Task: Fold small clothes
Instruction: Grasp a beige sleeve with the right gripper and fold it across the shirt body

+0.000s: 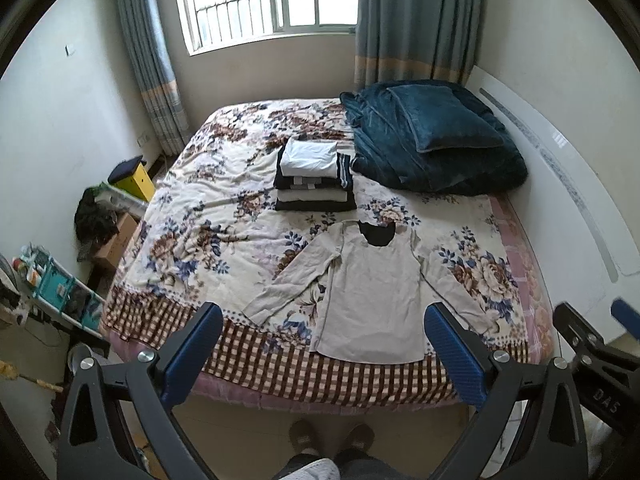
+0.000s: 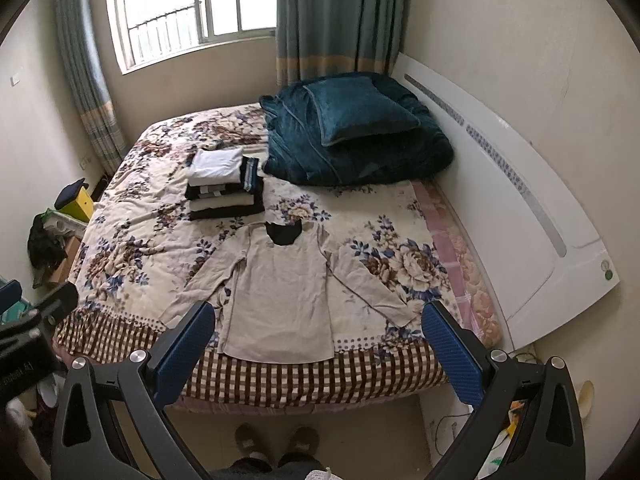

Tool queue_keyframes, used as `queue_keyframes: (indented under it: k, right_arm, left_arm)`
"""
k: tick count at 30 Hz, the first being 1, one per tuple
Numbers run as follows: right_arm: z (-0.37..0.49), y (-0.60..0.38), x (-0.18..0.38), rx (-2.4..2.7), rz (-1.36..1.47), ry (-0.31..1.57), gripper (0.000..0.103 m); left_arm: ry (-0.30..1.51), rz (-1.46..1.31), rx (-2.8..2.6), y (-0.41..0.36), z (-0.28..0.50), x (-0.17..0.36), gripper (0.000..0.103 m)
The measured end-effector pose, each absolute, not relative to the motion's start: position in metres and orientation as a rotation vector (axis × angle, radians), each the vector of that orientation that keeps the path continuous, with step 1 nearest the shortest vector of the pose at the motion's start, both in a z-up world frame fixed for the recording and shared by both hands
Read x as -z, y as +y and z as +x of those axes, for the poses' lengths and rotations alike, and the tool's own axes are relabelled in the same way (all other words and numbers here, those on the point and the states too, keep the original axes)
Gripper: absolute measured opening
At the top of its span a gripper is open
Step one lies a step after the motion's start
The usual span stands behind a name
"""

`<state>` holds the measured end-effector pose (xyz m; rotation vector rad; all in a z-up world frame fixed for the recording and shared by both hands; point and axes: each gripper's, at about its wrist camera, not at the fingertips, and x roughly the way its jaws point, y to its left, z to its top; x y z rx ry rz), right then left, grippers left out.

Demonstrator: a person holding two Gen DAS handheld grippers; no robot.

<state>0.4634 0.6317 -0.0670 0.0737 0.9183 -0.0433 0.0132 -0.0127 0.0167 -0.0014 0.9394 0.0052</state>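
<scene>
Left gripper (image 1: pixel 324 336) spread wide, grasping nothing, raised off the bed's near edge | right gripper (image 2: pixel 320 332) likewise released, so both seem ready for the sleeves | beige shirt (image 1: pixel 368 296) lies flat, sleeves out, at near edge of bed (image 1: pixel 280 376), likely for folding | folded stack (image 1: pixel 314 178) waits mid-bed, beside blue quilt (image 1: pixel 432 148).

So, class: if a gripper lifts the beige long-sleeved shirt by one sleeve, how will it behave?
The beige shirt lies flat and wrinkled on the bedspread, so it is probably floppy and light; the body would likely sag. Its spread sleeves would probably trail and drag.
</scene>
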Motion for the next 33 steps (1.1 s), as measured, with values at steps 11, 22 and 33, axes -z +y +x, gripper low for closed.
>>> queue_keyframes:
  k: [11,22,33]
  right_arm:
    - [0.536,0.557,0.228,0.177,0.261,1.127,0.103]
    - [0.611,0.466,0.446,0.502,0.543,1.270,0.103]
    - [0.609,0.367,0.638,0.925,0.995,1.224,0.103]
  left_arm:
    - [1.055,0.097,-0.026,-0.070,0.099,0.117,0.103]
    - [1.233,0.220,0.103,-0.137,0.206,0.286,0.103]
    - [1.337,0.292,0.115,-0.164,0.304,0.448,0.103]
